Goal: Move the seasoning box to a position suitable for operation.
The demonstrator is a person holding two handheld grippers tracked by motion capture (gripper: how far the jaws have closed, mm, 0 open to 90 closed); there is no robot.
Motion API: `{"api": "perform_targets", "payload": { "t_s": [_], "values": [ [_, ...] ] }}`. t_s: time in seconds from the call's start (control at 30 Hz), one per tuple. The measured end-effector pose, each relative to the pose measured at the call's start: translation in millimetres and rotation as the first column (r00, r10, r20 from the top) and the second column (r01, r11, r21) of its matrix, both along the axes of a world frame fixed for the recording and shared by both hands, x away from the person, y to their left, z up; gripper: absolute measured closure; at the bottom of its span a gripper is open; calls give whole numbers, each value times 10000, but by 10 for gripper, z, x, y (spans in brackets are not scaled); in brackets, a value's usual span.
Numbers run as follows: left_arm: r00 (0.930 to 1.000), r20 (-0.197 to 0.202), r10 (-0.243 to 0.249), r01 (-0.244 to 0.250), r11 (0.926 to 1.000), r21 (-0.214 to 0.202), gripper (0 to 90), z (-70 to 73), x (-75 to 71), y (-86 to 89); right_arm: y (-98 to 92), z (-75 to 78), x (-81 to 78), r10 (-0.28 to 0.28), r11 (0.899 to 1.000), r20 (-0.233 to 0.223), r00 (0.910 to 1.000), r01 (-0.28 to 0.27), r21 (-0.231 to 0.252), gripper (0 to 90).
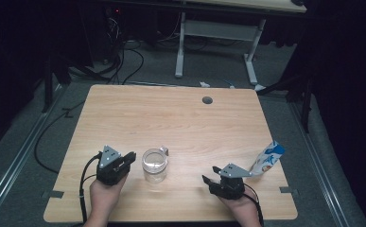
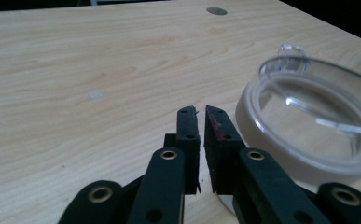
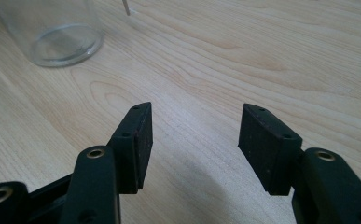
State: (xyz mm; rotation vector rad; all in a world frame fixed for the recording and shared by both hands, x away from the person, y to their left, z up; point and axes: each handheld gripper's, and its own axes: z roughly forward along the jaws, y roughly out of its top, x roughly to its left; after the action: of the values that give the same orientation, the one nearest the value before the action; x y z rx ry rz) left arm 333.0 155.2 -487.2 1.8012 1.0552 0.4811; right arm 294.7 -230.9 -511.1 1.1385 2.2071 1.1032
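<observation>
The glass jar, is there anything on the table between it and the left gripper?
Nothing visible. The left gripper sits just left of the glass jar, its jaws nearly together and empty. Only bare table shows in the gap between them. The white pouch stands far off, beyond the right gripper.

Light wood-grain table [image 1: 171, 118], pale beige with tan streaks, small grey round hole cover [image 1: 207, 100] near far edge. Clear colourless glass jar [image 1: 154, 165], transparent lid. White pouch [image 1: 267, 158] with blue and orange print. Left gripper [image 1: 130, 158] and right gripper [image 1: 210, 174] both black, grey three-cornered plates on top, brass-coloured rivets in the links. Reddish smears on a left pad [image 2: 218, 128]. Grey floor, white desk legs beyond.
</observation>
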Motion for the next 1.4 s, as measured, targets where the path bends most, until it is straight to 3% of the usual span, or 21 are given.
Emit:
{"api": "perform_targets", "payload": {
  "t_s": [0.1,0.17,0.37,0.67,0.7,0.77,0.9,1.1,1.23,1.4],
  "values": [
    [9995,-217,-227,228,9997,58,871,-73,-4,25,-12,-24,2,-174,9998,28,9998,175,-107,451],
    [9992,-237,-316,313,9994,-116,897,-96,-28,39,-15,-38,8,-287,9996,-48,9996,287,-49,445],
    [9985,52,-547,548,9984,-145,897,-102,-86,-83,-17,-46,-18,-321,9995,-52,9995,321,27,404],
    [9987,223,-450,450,9990,-15,898,-82,-99,-179,-12,-30,-24,-166,9998,85,9998,165,98,602],
    [9986,240,-461,461,9989,17,899,-83,-103,-179,-13,-14,-26,-221,9996,88,9997,220,149,681],
    [9986,232,-466,466,9989,-6,899,-87,-109,-177,-15,-1,-30,-172,9997,109,9998,170,149,755],
    [9984,208,-529,531,9986,-71,899,-91,-132,-168,-19,15,-41,-158,9997,200,9997,154,213,821],
    [9976,213,-663,664,9978,-48,898,-83,-172,-165,-13,28,-32,-238,9985,61,9997,234,492,802],
    [9969,256,-742,741,9972,35,899,-81,-203,-179,12,11,-19,-400,9985,-71,9992,402,377,798],
    [9963,280,-809,808,9967,43,898,-83,-242,-200,30,4,-20,-465,9988,99,9989,464,168,799]
  ]
}}
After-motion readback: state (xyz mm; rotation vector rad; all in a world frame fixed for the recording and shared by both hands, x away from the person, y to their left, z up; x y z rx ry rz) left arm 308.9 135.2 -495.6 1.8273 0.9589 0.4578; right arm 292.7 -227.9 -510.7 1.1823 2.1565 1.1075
